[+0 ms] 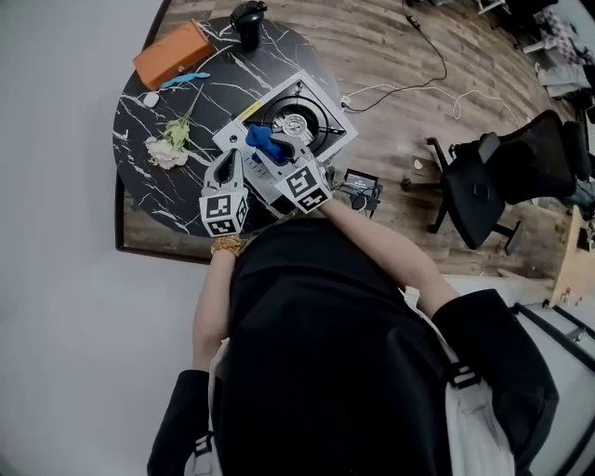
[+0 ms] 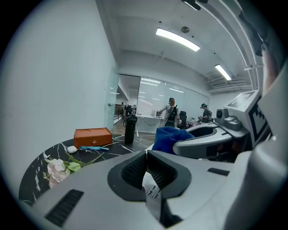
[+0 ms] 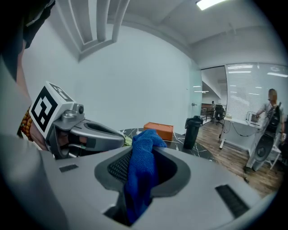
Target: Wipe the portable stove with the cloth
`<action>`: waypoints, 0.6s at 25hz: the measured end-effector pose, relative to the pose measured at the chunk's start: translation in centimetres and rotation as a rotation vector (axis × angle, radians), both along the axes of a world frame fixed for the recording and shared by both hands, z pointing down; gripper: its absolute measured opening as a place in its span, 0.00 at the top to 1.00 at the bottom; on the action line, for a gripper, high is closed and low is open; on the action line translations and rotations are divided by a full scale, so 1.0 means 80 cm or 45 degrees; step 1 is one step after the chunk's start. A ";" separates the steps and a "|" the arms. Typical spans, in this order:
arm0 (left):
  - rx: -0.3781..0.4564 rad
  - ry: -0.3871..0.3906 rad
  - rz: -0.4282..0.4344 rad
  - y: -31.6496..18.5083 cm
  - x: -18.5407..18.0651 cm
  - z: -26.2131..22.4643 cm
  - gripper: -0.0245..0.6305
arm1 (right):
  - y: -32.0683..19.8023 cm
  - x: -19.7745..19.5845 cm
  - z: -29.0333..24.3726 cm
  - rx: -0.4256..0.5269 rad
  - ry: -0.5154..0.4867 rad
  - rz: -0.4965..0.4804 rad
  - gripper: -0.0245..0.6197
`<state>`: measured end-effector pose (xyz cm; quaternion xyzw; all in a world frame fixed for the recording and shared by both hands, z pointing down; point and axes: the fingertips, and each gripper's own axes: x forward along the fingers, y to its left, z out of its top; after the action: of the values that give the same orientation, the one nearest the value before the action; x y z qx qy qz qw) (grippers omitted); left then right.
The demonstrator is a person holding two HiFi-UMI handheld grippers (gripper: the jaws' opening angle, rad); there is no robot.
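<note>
The portable stove (image 1: 316,107), silver with a black burner ring, sits on a round black marble table (image 1: 139,112). My right gripper (image 1: 271,151) is over the stove's near corner, shut on a blue cloth (image 1: 261,139). In the right gripper view the cloth (image 3: 141,175) fills the gap between the pads and bunches above them. My left gripper (image 1: 228,164) hangs just left of it, at the stove's near-left edge. In the left gripper view its jaws (image 2: 146,157) are shut, with a thin white printed label (image 2: 151,191) pinched between the pads. I cannot tell what the label belongs to.
On the table's far side lie an orange box (image 1: 172,54), a black bottle (image 1: 248,23), a small blue tool (image 1: 184,80) and a white flower (image 1: 167,149). A black office chair (image 1: 502,177) and cables (image 1: 409,88) are on the wooden floor to the right. People stand far off (image 2: 171,112).
</note>
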<state>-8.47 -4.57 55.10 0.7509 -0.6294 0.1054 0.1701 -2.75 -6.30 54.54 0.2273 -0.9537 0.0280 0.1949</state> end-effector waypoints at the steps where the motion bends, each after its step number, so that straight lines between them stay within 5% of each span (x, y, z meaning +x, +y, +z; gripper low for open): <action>1: -0.005 0.000 -0.002 0.001 0.000 0.001 0.94 | 0.002 -0.001 -0.001 0.001 -0.001 -0.006 0.82; 15: -0.057 0.021 0.023 0.002 0.009 0.015 0.94 | 0.000 0.007 0.003 -0.018 0.028 0.000 0.82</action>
<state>-7.71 -4.45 56.34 0.7533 -0.6187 0.1150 0.1911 -2.19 -6.29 54.82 0.2262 -0.9513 0.0322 0.2069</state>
